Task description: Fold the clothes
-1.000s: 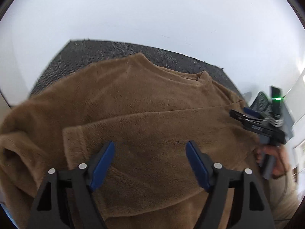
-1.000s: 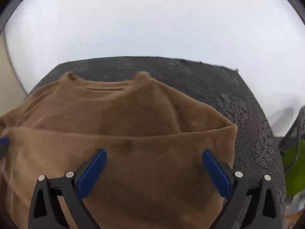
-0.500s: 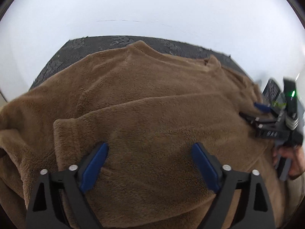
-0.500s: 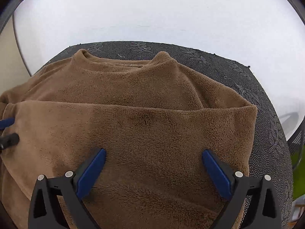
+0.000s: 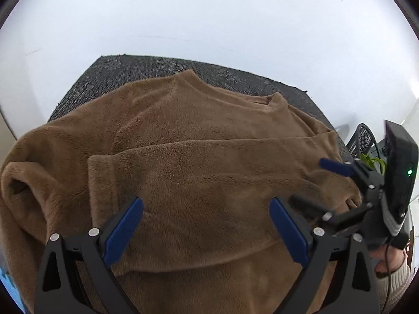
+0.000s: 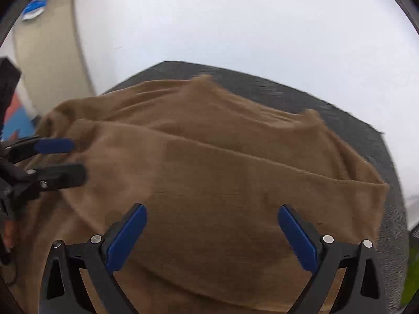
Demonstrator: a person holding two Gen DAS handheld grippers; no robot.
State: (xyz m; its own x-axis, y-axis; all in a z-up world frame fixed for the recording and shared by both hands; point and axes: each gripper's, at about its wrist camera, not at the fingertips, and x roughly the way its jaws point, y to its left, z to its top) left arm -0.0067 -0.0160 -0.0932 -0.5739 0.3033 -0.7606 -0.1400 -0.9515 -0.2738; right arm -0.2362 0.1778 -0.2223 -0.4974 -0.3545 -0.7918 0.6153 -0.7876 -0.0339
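Left wrist view. Lying flat on dark patterned mat: brown fleece sweater, neckline at the far side, one sleeve folded across the body with its cuff toward the left. Sitting farther back in frame than half a second ago, more mat showing beyond the collar. Hovering over the sweater's near half: left gripper, jaws spread wide, nothing between the blue pads. Reaching in from the sweater's right edge: right gripper, now much nearer and larger than before, upper blue finger and lower dark finger apart, both over the fleece. Gripping the handle below it: a hand in a pale ribbed cuff. Glowing green on the black unit atop that gripper: a small light.

Right wrist view. Blurring with motion, unlike the sharp frame half a second ago; sweater now swung so its folded sleeve edge is running diagonally, far corner toward the right. Hanging over the sweater's near part: right gripper, jaws wide, holding nothing. Coming in at the sweater's left edge: left gripper, far more of it visible than before, fingers apart, blue pad uppermost, tips over the fleece. Contact with the cloth: cannot tell. Showing beyond and right of the sweater: mat.
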